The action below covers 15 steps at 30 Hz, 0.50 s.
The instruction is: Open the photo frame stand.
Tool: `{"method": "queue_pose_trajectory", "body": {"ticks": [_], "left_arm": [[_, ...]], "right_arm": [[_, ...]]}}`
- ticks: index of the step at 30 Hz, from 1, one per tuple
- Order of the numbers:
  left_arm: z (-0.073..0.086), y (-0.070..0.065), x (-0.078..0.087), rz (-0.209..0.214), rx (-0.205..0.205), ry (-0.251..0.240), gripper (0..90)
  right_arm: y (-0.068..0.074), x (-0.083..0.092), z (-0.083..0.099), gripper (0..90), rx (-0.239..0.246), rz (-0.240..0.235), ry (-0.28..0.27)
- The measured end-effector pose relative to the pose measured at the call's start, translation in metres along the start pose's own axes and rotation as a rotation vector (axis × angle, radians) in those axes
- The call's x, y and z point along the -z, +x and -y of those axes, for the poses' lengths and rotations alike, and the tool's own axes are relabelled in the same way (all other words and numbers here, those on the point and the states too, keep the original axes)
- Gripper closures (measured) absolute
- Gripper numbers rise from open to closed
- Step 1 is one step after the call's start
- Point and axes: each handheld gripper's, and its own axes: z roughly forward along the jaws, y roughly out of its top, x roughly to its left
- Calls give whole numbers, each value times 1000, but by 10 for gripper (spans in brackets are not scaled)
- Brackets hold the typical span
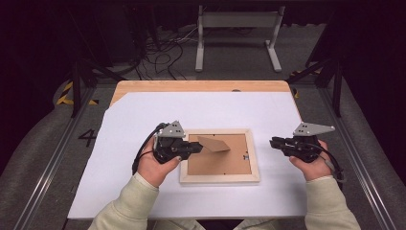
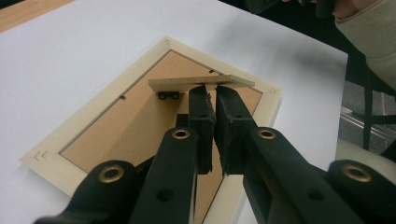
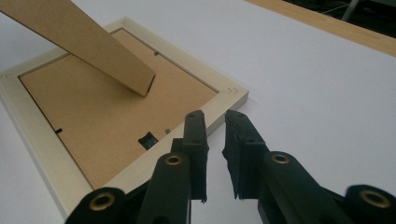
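Fibreboard is what the left tool [image 2: 211, 95] pinches: its jaws are pressed together on the edge of the easel stand [image 2: 201, 83], lifted at a slant off the backing board of the pale wooden picture frame [image 1: 219, 155], which lies face down near the middle of the white desk [image 1: 143, 110]. My worry is that the thin stand slips from so slight a grip, or that pulling it further strains its hinge and drags the unheld frame. Just right of the frame's edge, the right tool [image 3: 215, 122] hovers with jaws a little apart and empty, and the frame, the only holder here, shows just its brown backing.
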Motion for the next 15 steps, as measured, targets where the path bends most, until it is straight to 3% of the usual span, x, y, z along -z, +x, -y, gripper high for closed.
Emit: {"method": "queue_pose_trajectory", "body": {"ticks": [15], "left_arm": [[16, 1, 9, -9, 34, 59, 816]], "right_arm": [[-3, 8, 0, 786, -5, 11, -16]]}}
